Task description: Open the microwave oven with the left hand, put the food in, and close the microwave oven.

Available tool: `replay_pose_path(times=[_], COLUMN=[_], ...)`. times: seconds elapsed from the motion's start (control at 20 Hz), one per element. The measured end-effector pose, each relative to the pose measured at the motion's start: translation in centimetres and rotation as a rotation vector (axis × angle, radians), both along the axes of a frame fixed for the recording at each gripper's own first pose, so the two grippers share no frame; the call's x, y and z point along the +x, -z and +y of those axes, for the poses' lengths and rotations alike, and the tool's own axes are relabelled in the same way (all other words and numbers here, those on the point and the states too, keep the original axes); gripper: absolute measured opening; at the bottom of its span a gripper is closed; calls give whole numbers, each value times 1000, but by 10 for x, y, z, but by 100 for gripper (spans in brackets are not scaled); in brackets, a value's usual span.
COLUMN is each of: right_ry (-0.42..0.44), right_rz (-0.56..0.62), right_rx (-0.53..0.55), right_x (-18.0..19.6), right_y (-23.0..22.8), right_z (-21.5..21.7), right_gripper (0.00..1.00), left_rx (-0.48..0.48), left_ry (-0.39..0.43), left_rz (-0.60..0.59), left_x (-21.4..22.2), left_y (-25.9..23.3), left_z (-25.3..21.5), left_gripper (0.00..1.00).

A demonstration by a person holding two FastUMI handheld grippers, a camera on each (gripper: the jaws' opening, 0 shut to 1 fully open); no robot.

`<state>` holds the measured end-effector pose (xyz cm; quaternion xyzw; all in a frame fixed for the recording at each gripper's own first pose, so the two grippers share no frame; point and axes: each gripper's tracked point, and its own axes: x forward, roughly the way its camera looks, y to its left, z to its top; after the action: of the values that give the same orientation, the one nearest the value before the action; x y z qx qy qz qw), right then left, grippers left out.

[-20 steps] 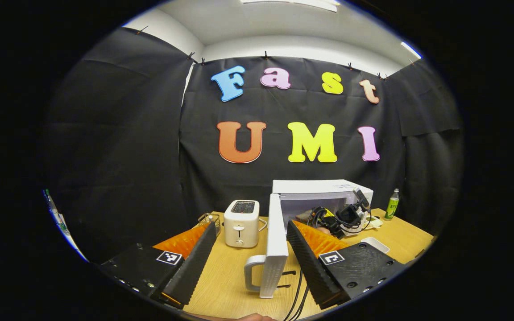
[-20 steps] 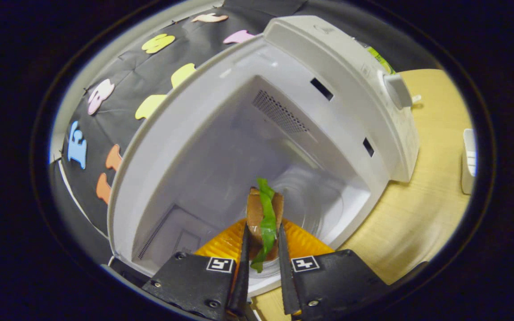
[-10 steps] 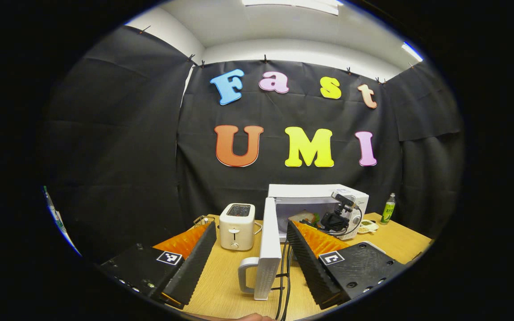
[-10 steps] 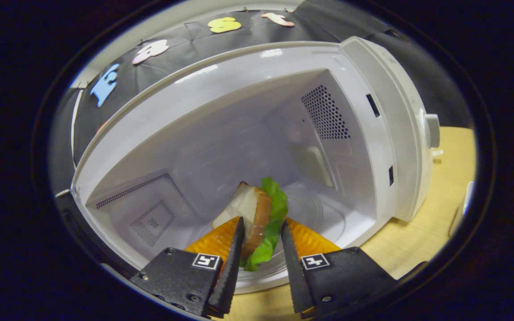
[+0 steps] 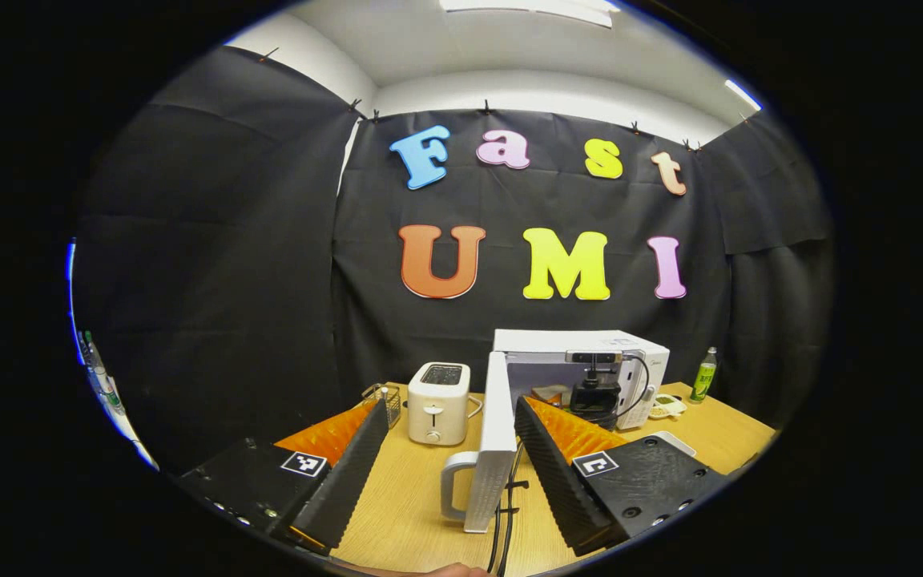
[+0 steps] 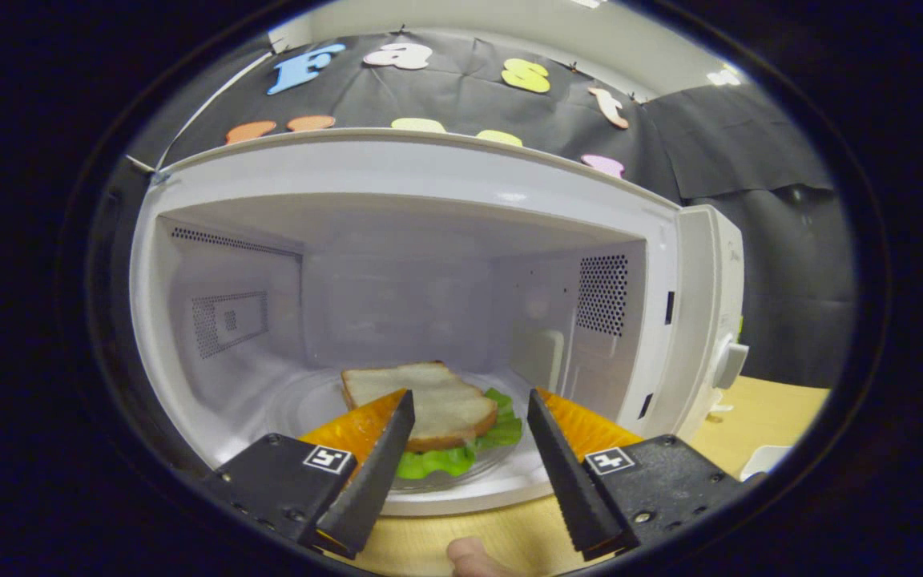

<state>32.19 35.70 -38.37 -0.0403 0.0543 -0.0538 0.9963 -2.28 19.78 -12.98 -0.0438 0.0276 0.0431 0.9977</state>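
One sandwich (image 6: 421, 405) is lying flat on the glass plate (image 6: 301, 401) inside the microwave (image 6: 429, 172), looking soft and squashy, best pinched lightly at the crusts. Right gripper (image 6: 468, 457) fingers are sitting wide, touching nothing. Left gripper (image 5: 452, 458) is gaping beside the open door (image 5: 498, 417).

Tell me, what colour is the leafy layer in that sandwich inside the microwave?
Green lettuce under the bread, clearest in the right gripper view.

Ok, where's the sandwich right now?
In the right gripper view, the sandwich lies flat on the glass turntable inside the open microwave, just beyond the right gripper, whose fingers stand apart.
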Motion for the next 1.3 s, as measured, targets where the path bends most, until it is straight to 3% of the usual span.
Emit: replay_pose_path(times=[0.05,0.25,0.3,0.35,0.45,0.5,0.6,0.65,0.75,0.8,0.9,0.95,1.0,1.05,1.1,1.15,1.2,1.25,1.3], right_ry=[-36,-117,-147,-168,-216,-227,-247,-250,-258,-274,-296,-308,-325,-339,-356,-350,-336,-334,-333], right_rz=[3,16,4,-4,-19,-19,-27,-25,-16,-7,31,45,40,30,9,-15,-37,-58,-66], right_rx=[28,68,56,51,64,73,82,78,70,72,75,69,58,37,18,1,-14,-18,-11], right_x=[-5,-34,-41,-46,-61,-69,-89,-98,-115,-124,-144,-155,-169,-182,-196,-208,-219,-232,-242], right_y=[-1,-2,-6,-8,-17,-20,-32,-38,-51,-58,-71,-82,-97,-112,-129,-145,-161,-177,-190], right_z=[3,-2,-2,-4,-5,-8,-13,-16,-23,-24,-30,-36,-42,-50,-58,-73,-89,-101,-111], right_gripper=[93,94,89,94,94,94,89,94,94,89,94,94,94,94,94,89,93,93,93], left_rx=[-8,-17,-11,-4,3,-3,-27,-41,-61,-65,-62,-57,-50,-45,-35,-28,-23,-18,-18], left_ry=[-4,-45,-70,-98,-127,-128,-113,-112,-104,-98,-89,-89,-90,-87,-85,-93,-90,-97,-94], left_rz=[5,5,8,15,29,36,50,63,70,66,58,55,51,29,12,-5,-19,-25,-33], left_x=[-3,-8,-8,-8,-9,-10,-10,-9,-8,-6,0,4,7,10,12,13,16,19,22], left_y=[2,14,19,26,38,43,53,61,71,74,77,79,81,79,77,75,74,77,78], left_z=[0,16,23,33,43,46,48,51,56,58,61,65,68,71,74,79,82,87,90], left_gripper=[95,95,95,95,95,84,84,84,83,82,82,93,88,71,84,83,71,66,45])
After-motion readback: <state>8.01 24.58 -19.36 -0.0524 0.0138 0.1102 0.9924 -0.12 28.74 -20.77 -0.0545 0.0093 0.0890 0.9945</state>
